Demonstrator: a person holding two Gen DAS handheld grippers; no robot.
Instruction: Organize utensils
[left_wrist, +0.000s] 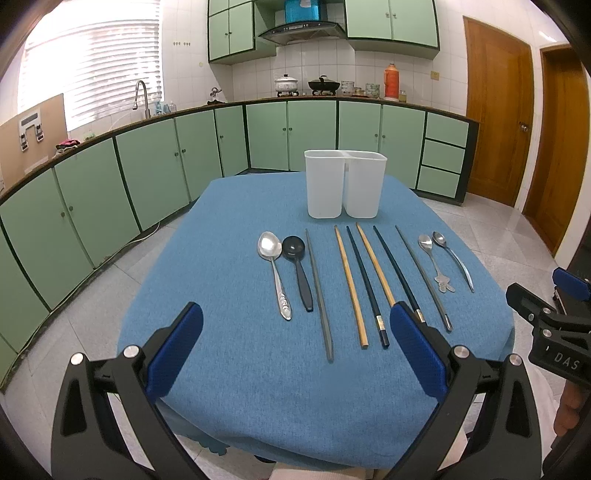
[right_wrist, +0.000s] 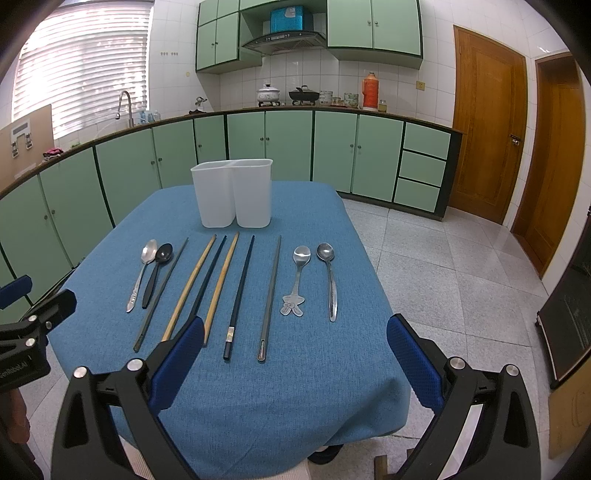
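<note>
A white two-compartment holder (left_wrist: 345, 183) (right_wrist: 232, 192) stands at the far side of the blue-clothed table (left_wrist: 229, 258) (right_wrist: 317, 354). In front of it lie a row of utensils: a silver spoon (left_wrist: 272, 269) (right_wrist: 142, 273), a black spoon (left_wrist: 298, 271) (right_wrist: 157, 271), several chopsticks (left_wrist: 351, 286) (right_wrist: 240, 291) in grey, wood and black, then a bunny-handled spoon (left_wrist: 434, 264) (right_wrist: 297, 280) and a plain spoon (left_wrist: 452, 260) (right_wrist: 330, 278). My left gripper (left_wrist: 295, 347) hangs open over the near edge, nothing between its fingers. My right gripper (right_wrist: 295, 358) is open too, empty, near the chopstick ends.
Green kitchen cabinets (left_wrist: 147, 166) and a counter with pots (left_wrist: 286, 84) curve behind the table. Wooden doors (right_wrist: 487, 125) stand at the right. Tiled floor (right_wrist: 461, 280) surrounds the table. The right gripper shows at the left view's right edge (left_wrist: 546, 317).
</note>
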